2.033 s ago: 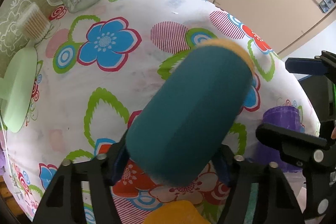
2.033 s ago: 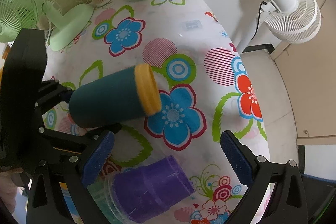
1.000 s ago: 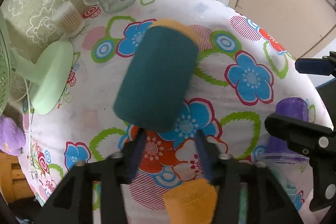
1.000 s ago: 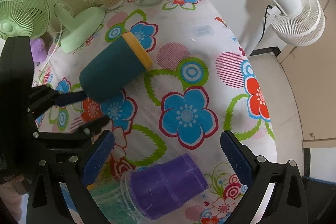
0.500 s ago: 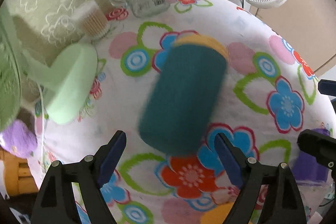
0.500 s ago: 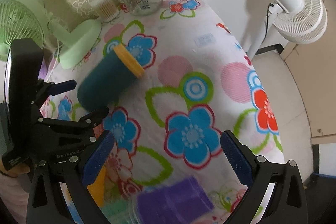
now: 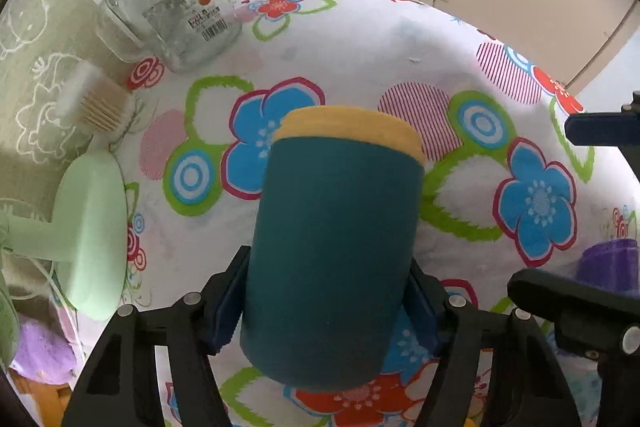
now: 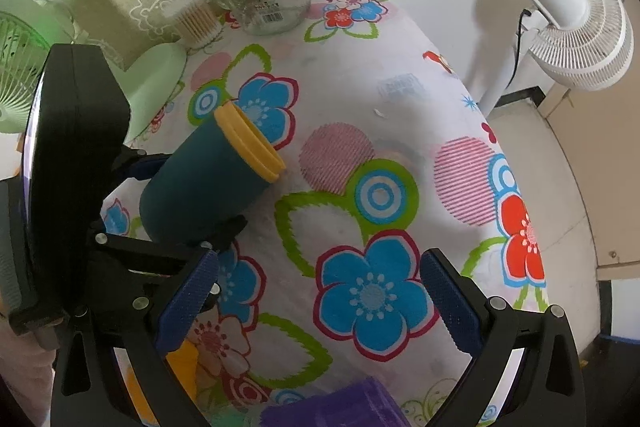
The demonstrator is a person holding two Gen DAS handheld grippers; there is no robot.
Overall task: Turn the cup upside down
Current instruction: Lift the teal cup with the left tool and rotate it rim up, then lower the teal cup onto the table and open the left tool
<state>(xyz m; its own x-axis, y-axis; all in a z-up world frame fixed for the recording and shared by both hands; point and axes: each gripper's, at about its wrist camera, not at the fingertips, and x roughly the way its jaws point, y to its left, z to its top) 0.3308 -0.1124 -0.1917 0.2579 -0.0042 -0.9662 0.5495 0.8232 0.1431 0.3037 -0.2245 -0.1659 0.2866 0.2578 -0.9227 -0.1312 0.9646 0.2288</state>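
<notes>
A teal cup (image 7: 332, 247) with a yellow rim is held in my left gripper (image 7: 326, 301), whose blue pads press on both sides of its base end. The cup lies tilted, its rim pointing away from me and down toward the flowered tablecloth (image 7: 460, 187). In the right wrist view the same cup (image 8: 208, 183) slants with its yellow rim low, at or just above the cloth; I cannot tell if it touches. My right gripper (image 8: 316, 303) is open and empty, to the right of the cup above the cloth.
A glass jar (image 7: 164, 11) with a green lid and a box of cotton swabs (image 7: 96, 101) stand at the back. A green desk fan (image 8: 36, 43) stands at the left. A purple cup (image 8: 332, 407) and a yellow cup (image 8: 182, 367) lie near me. A white floor fan (image 8: 568, 23) stands beyond the table.
My left gripper opened around the cup half a second ago and is now shut on its base again. The cup's rim has tipped lower toward the cloth, farther back on the table.
</notes>
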